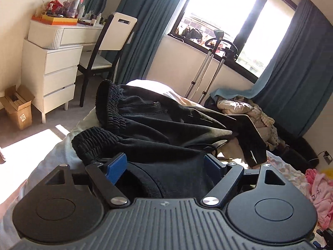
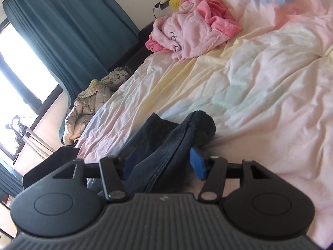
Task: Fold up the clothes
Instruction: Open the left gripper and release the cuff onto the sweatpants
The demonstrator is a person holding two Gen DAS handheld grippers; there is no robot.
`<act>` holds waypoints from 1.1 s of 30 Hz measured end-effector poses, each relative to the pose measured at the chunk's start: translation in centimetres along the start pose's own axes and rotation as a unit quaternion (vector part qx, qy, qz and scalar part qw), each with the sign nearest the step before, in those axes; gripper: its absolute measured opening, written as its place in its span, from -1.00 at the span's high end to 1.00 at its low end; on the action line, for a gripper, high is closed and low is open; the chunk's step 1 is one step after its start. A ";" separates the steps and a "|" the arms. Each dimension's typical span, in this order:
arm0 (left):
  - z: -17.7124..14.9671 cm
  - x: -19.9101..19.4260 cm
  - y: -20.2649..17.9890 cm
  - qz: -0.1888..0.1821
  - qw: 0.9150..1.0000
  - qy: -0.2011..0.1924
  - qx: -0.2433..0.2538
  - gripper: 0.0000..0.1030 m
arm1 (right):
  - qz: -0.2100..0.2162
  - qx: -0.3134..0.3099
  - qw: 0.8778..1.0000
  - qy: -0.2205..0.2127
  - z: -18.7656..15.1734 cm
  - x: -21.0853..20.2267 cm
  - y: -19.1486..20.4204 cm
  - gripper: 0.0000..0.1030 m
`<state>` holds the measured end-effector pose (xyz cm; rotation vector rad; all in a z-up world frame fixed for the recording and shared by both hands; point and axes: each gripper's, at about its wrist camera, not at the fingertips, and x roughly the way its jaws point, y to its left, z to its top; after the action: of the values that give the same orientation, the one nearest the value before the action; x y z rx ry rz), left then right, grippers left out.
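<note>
Dark trousers (image 1: 166, 125) with gathered elastic cuffs (image 1: 108, 106) lie bunched on the bed in the left wrist view. My left gripper (image 1: 164, 166) is open, its blue pads (image 1: 116, 167) wide apart, and black cloth fills the gap between them. In the right wrist view a dark blue-black fold of the trousers (image 2: 166, 137) runs out from my right gripper (image 2: 162, 164), which is shut on it. The fold's far end hangs just above the pale bedsheet (image 2: 249, 83) and casts a shadow.
A pink fleece robe (image 2: 193, 25) lies near the head of the bed. A beige quilted pile (image 2: 89, 106) sits beside the bed under teal curtains. A white dresser (image 1: 52, 73), a chair (image 1: 108, 41), a cardboard box (image 1: 17, 108) and a metal stand (image 1: 208, 68) occupy the floor.
</note>
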<state>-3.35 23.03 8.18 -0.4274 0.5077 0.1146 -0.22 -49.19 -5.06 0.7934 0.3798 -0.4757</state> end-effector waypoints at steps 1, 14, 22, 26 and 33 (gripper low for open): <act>-0.3 0.5 -1.8 -0.004 1.000 -0.002 0.017 -0.62 | 0.008 -0.007 1.000 0.004 -0.6 -0.3 0.3 -0.13; -4.4 6.9 -17.9 -0.056 0.987 0.006 0.150 -0.62 | 0.070 -0.100 0.992 0.006 -3.8 -1.6 4.3 -0.13; -7.3 12.6 -16.1 -0.061 0.990 0.048 0.114 -0.64 | 0.128 -0.176 0.975 0.049 -6.4 -0.3 8.2 -0.13; -7.5 14.6 -14.6 -0.060 0.992 0.064 0.094 -0.64 | 0.171 -0.218 0.958 0.077 -7.8 2.1 13.2 -0.13; -7.6 17.1 -13.5 -0.064 0.990 0.069 0.105 -0.65 | 0.222 -0.214 0.939 0.150 -11.3 12.9 24.5 -0.14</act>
<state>10.95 7.63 -1.31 -0.2622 0.6210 -0.0922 22.06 -29.24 -4.38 0.5003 0.5463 0.1564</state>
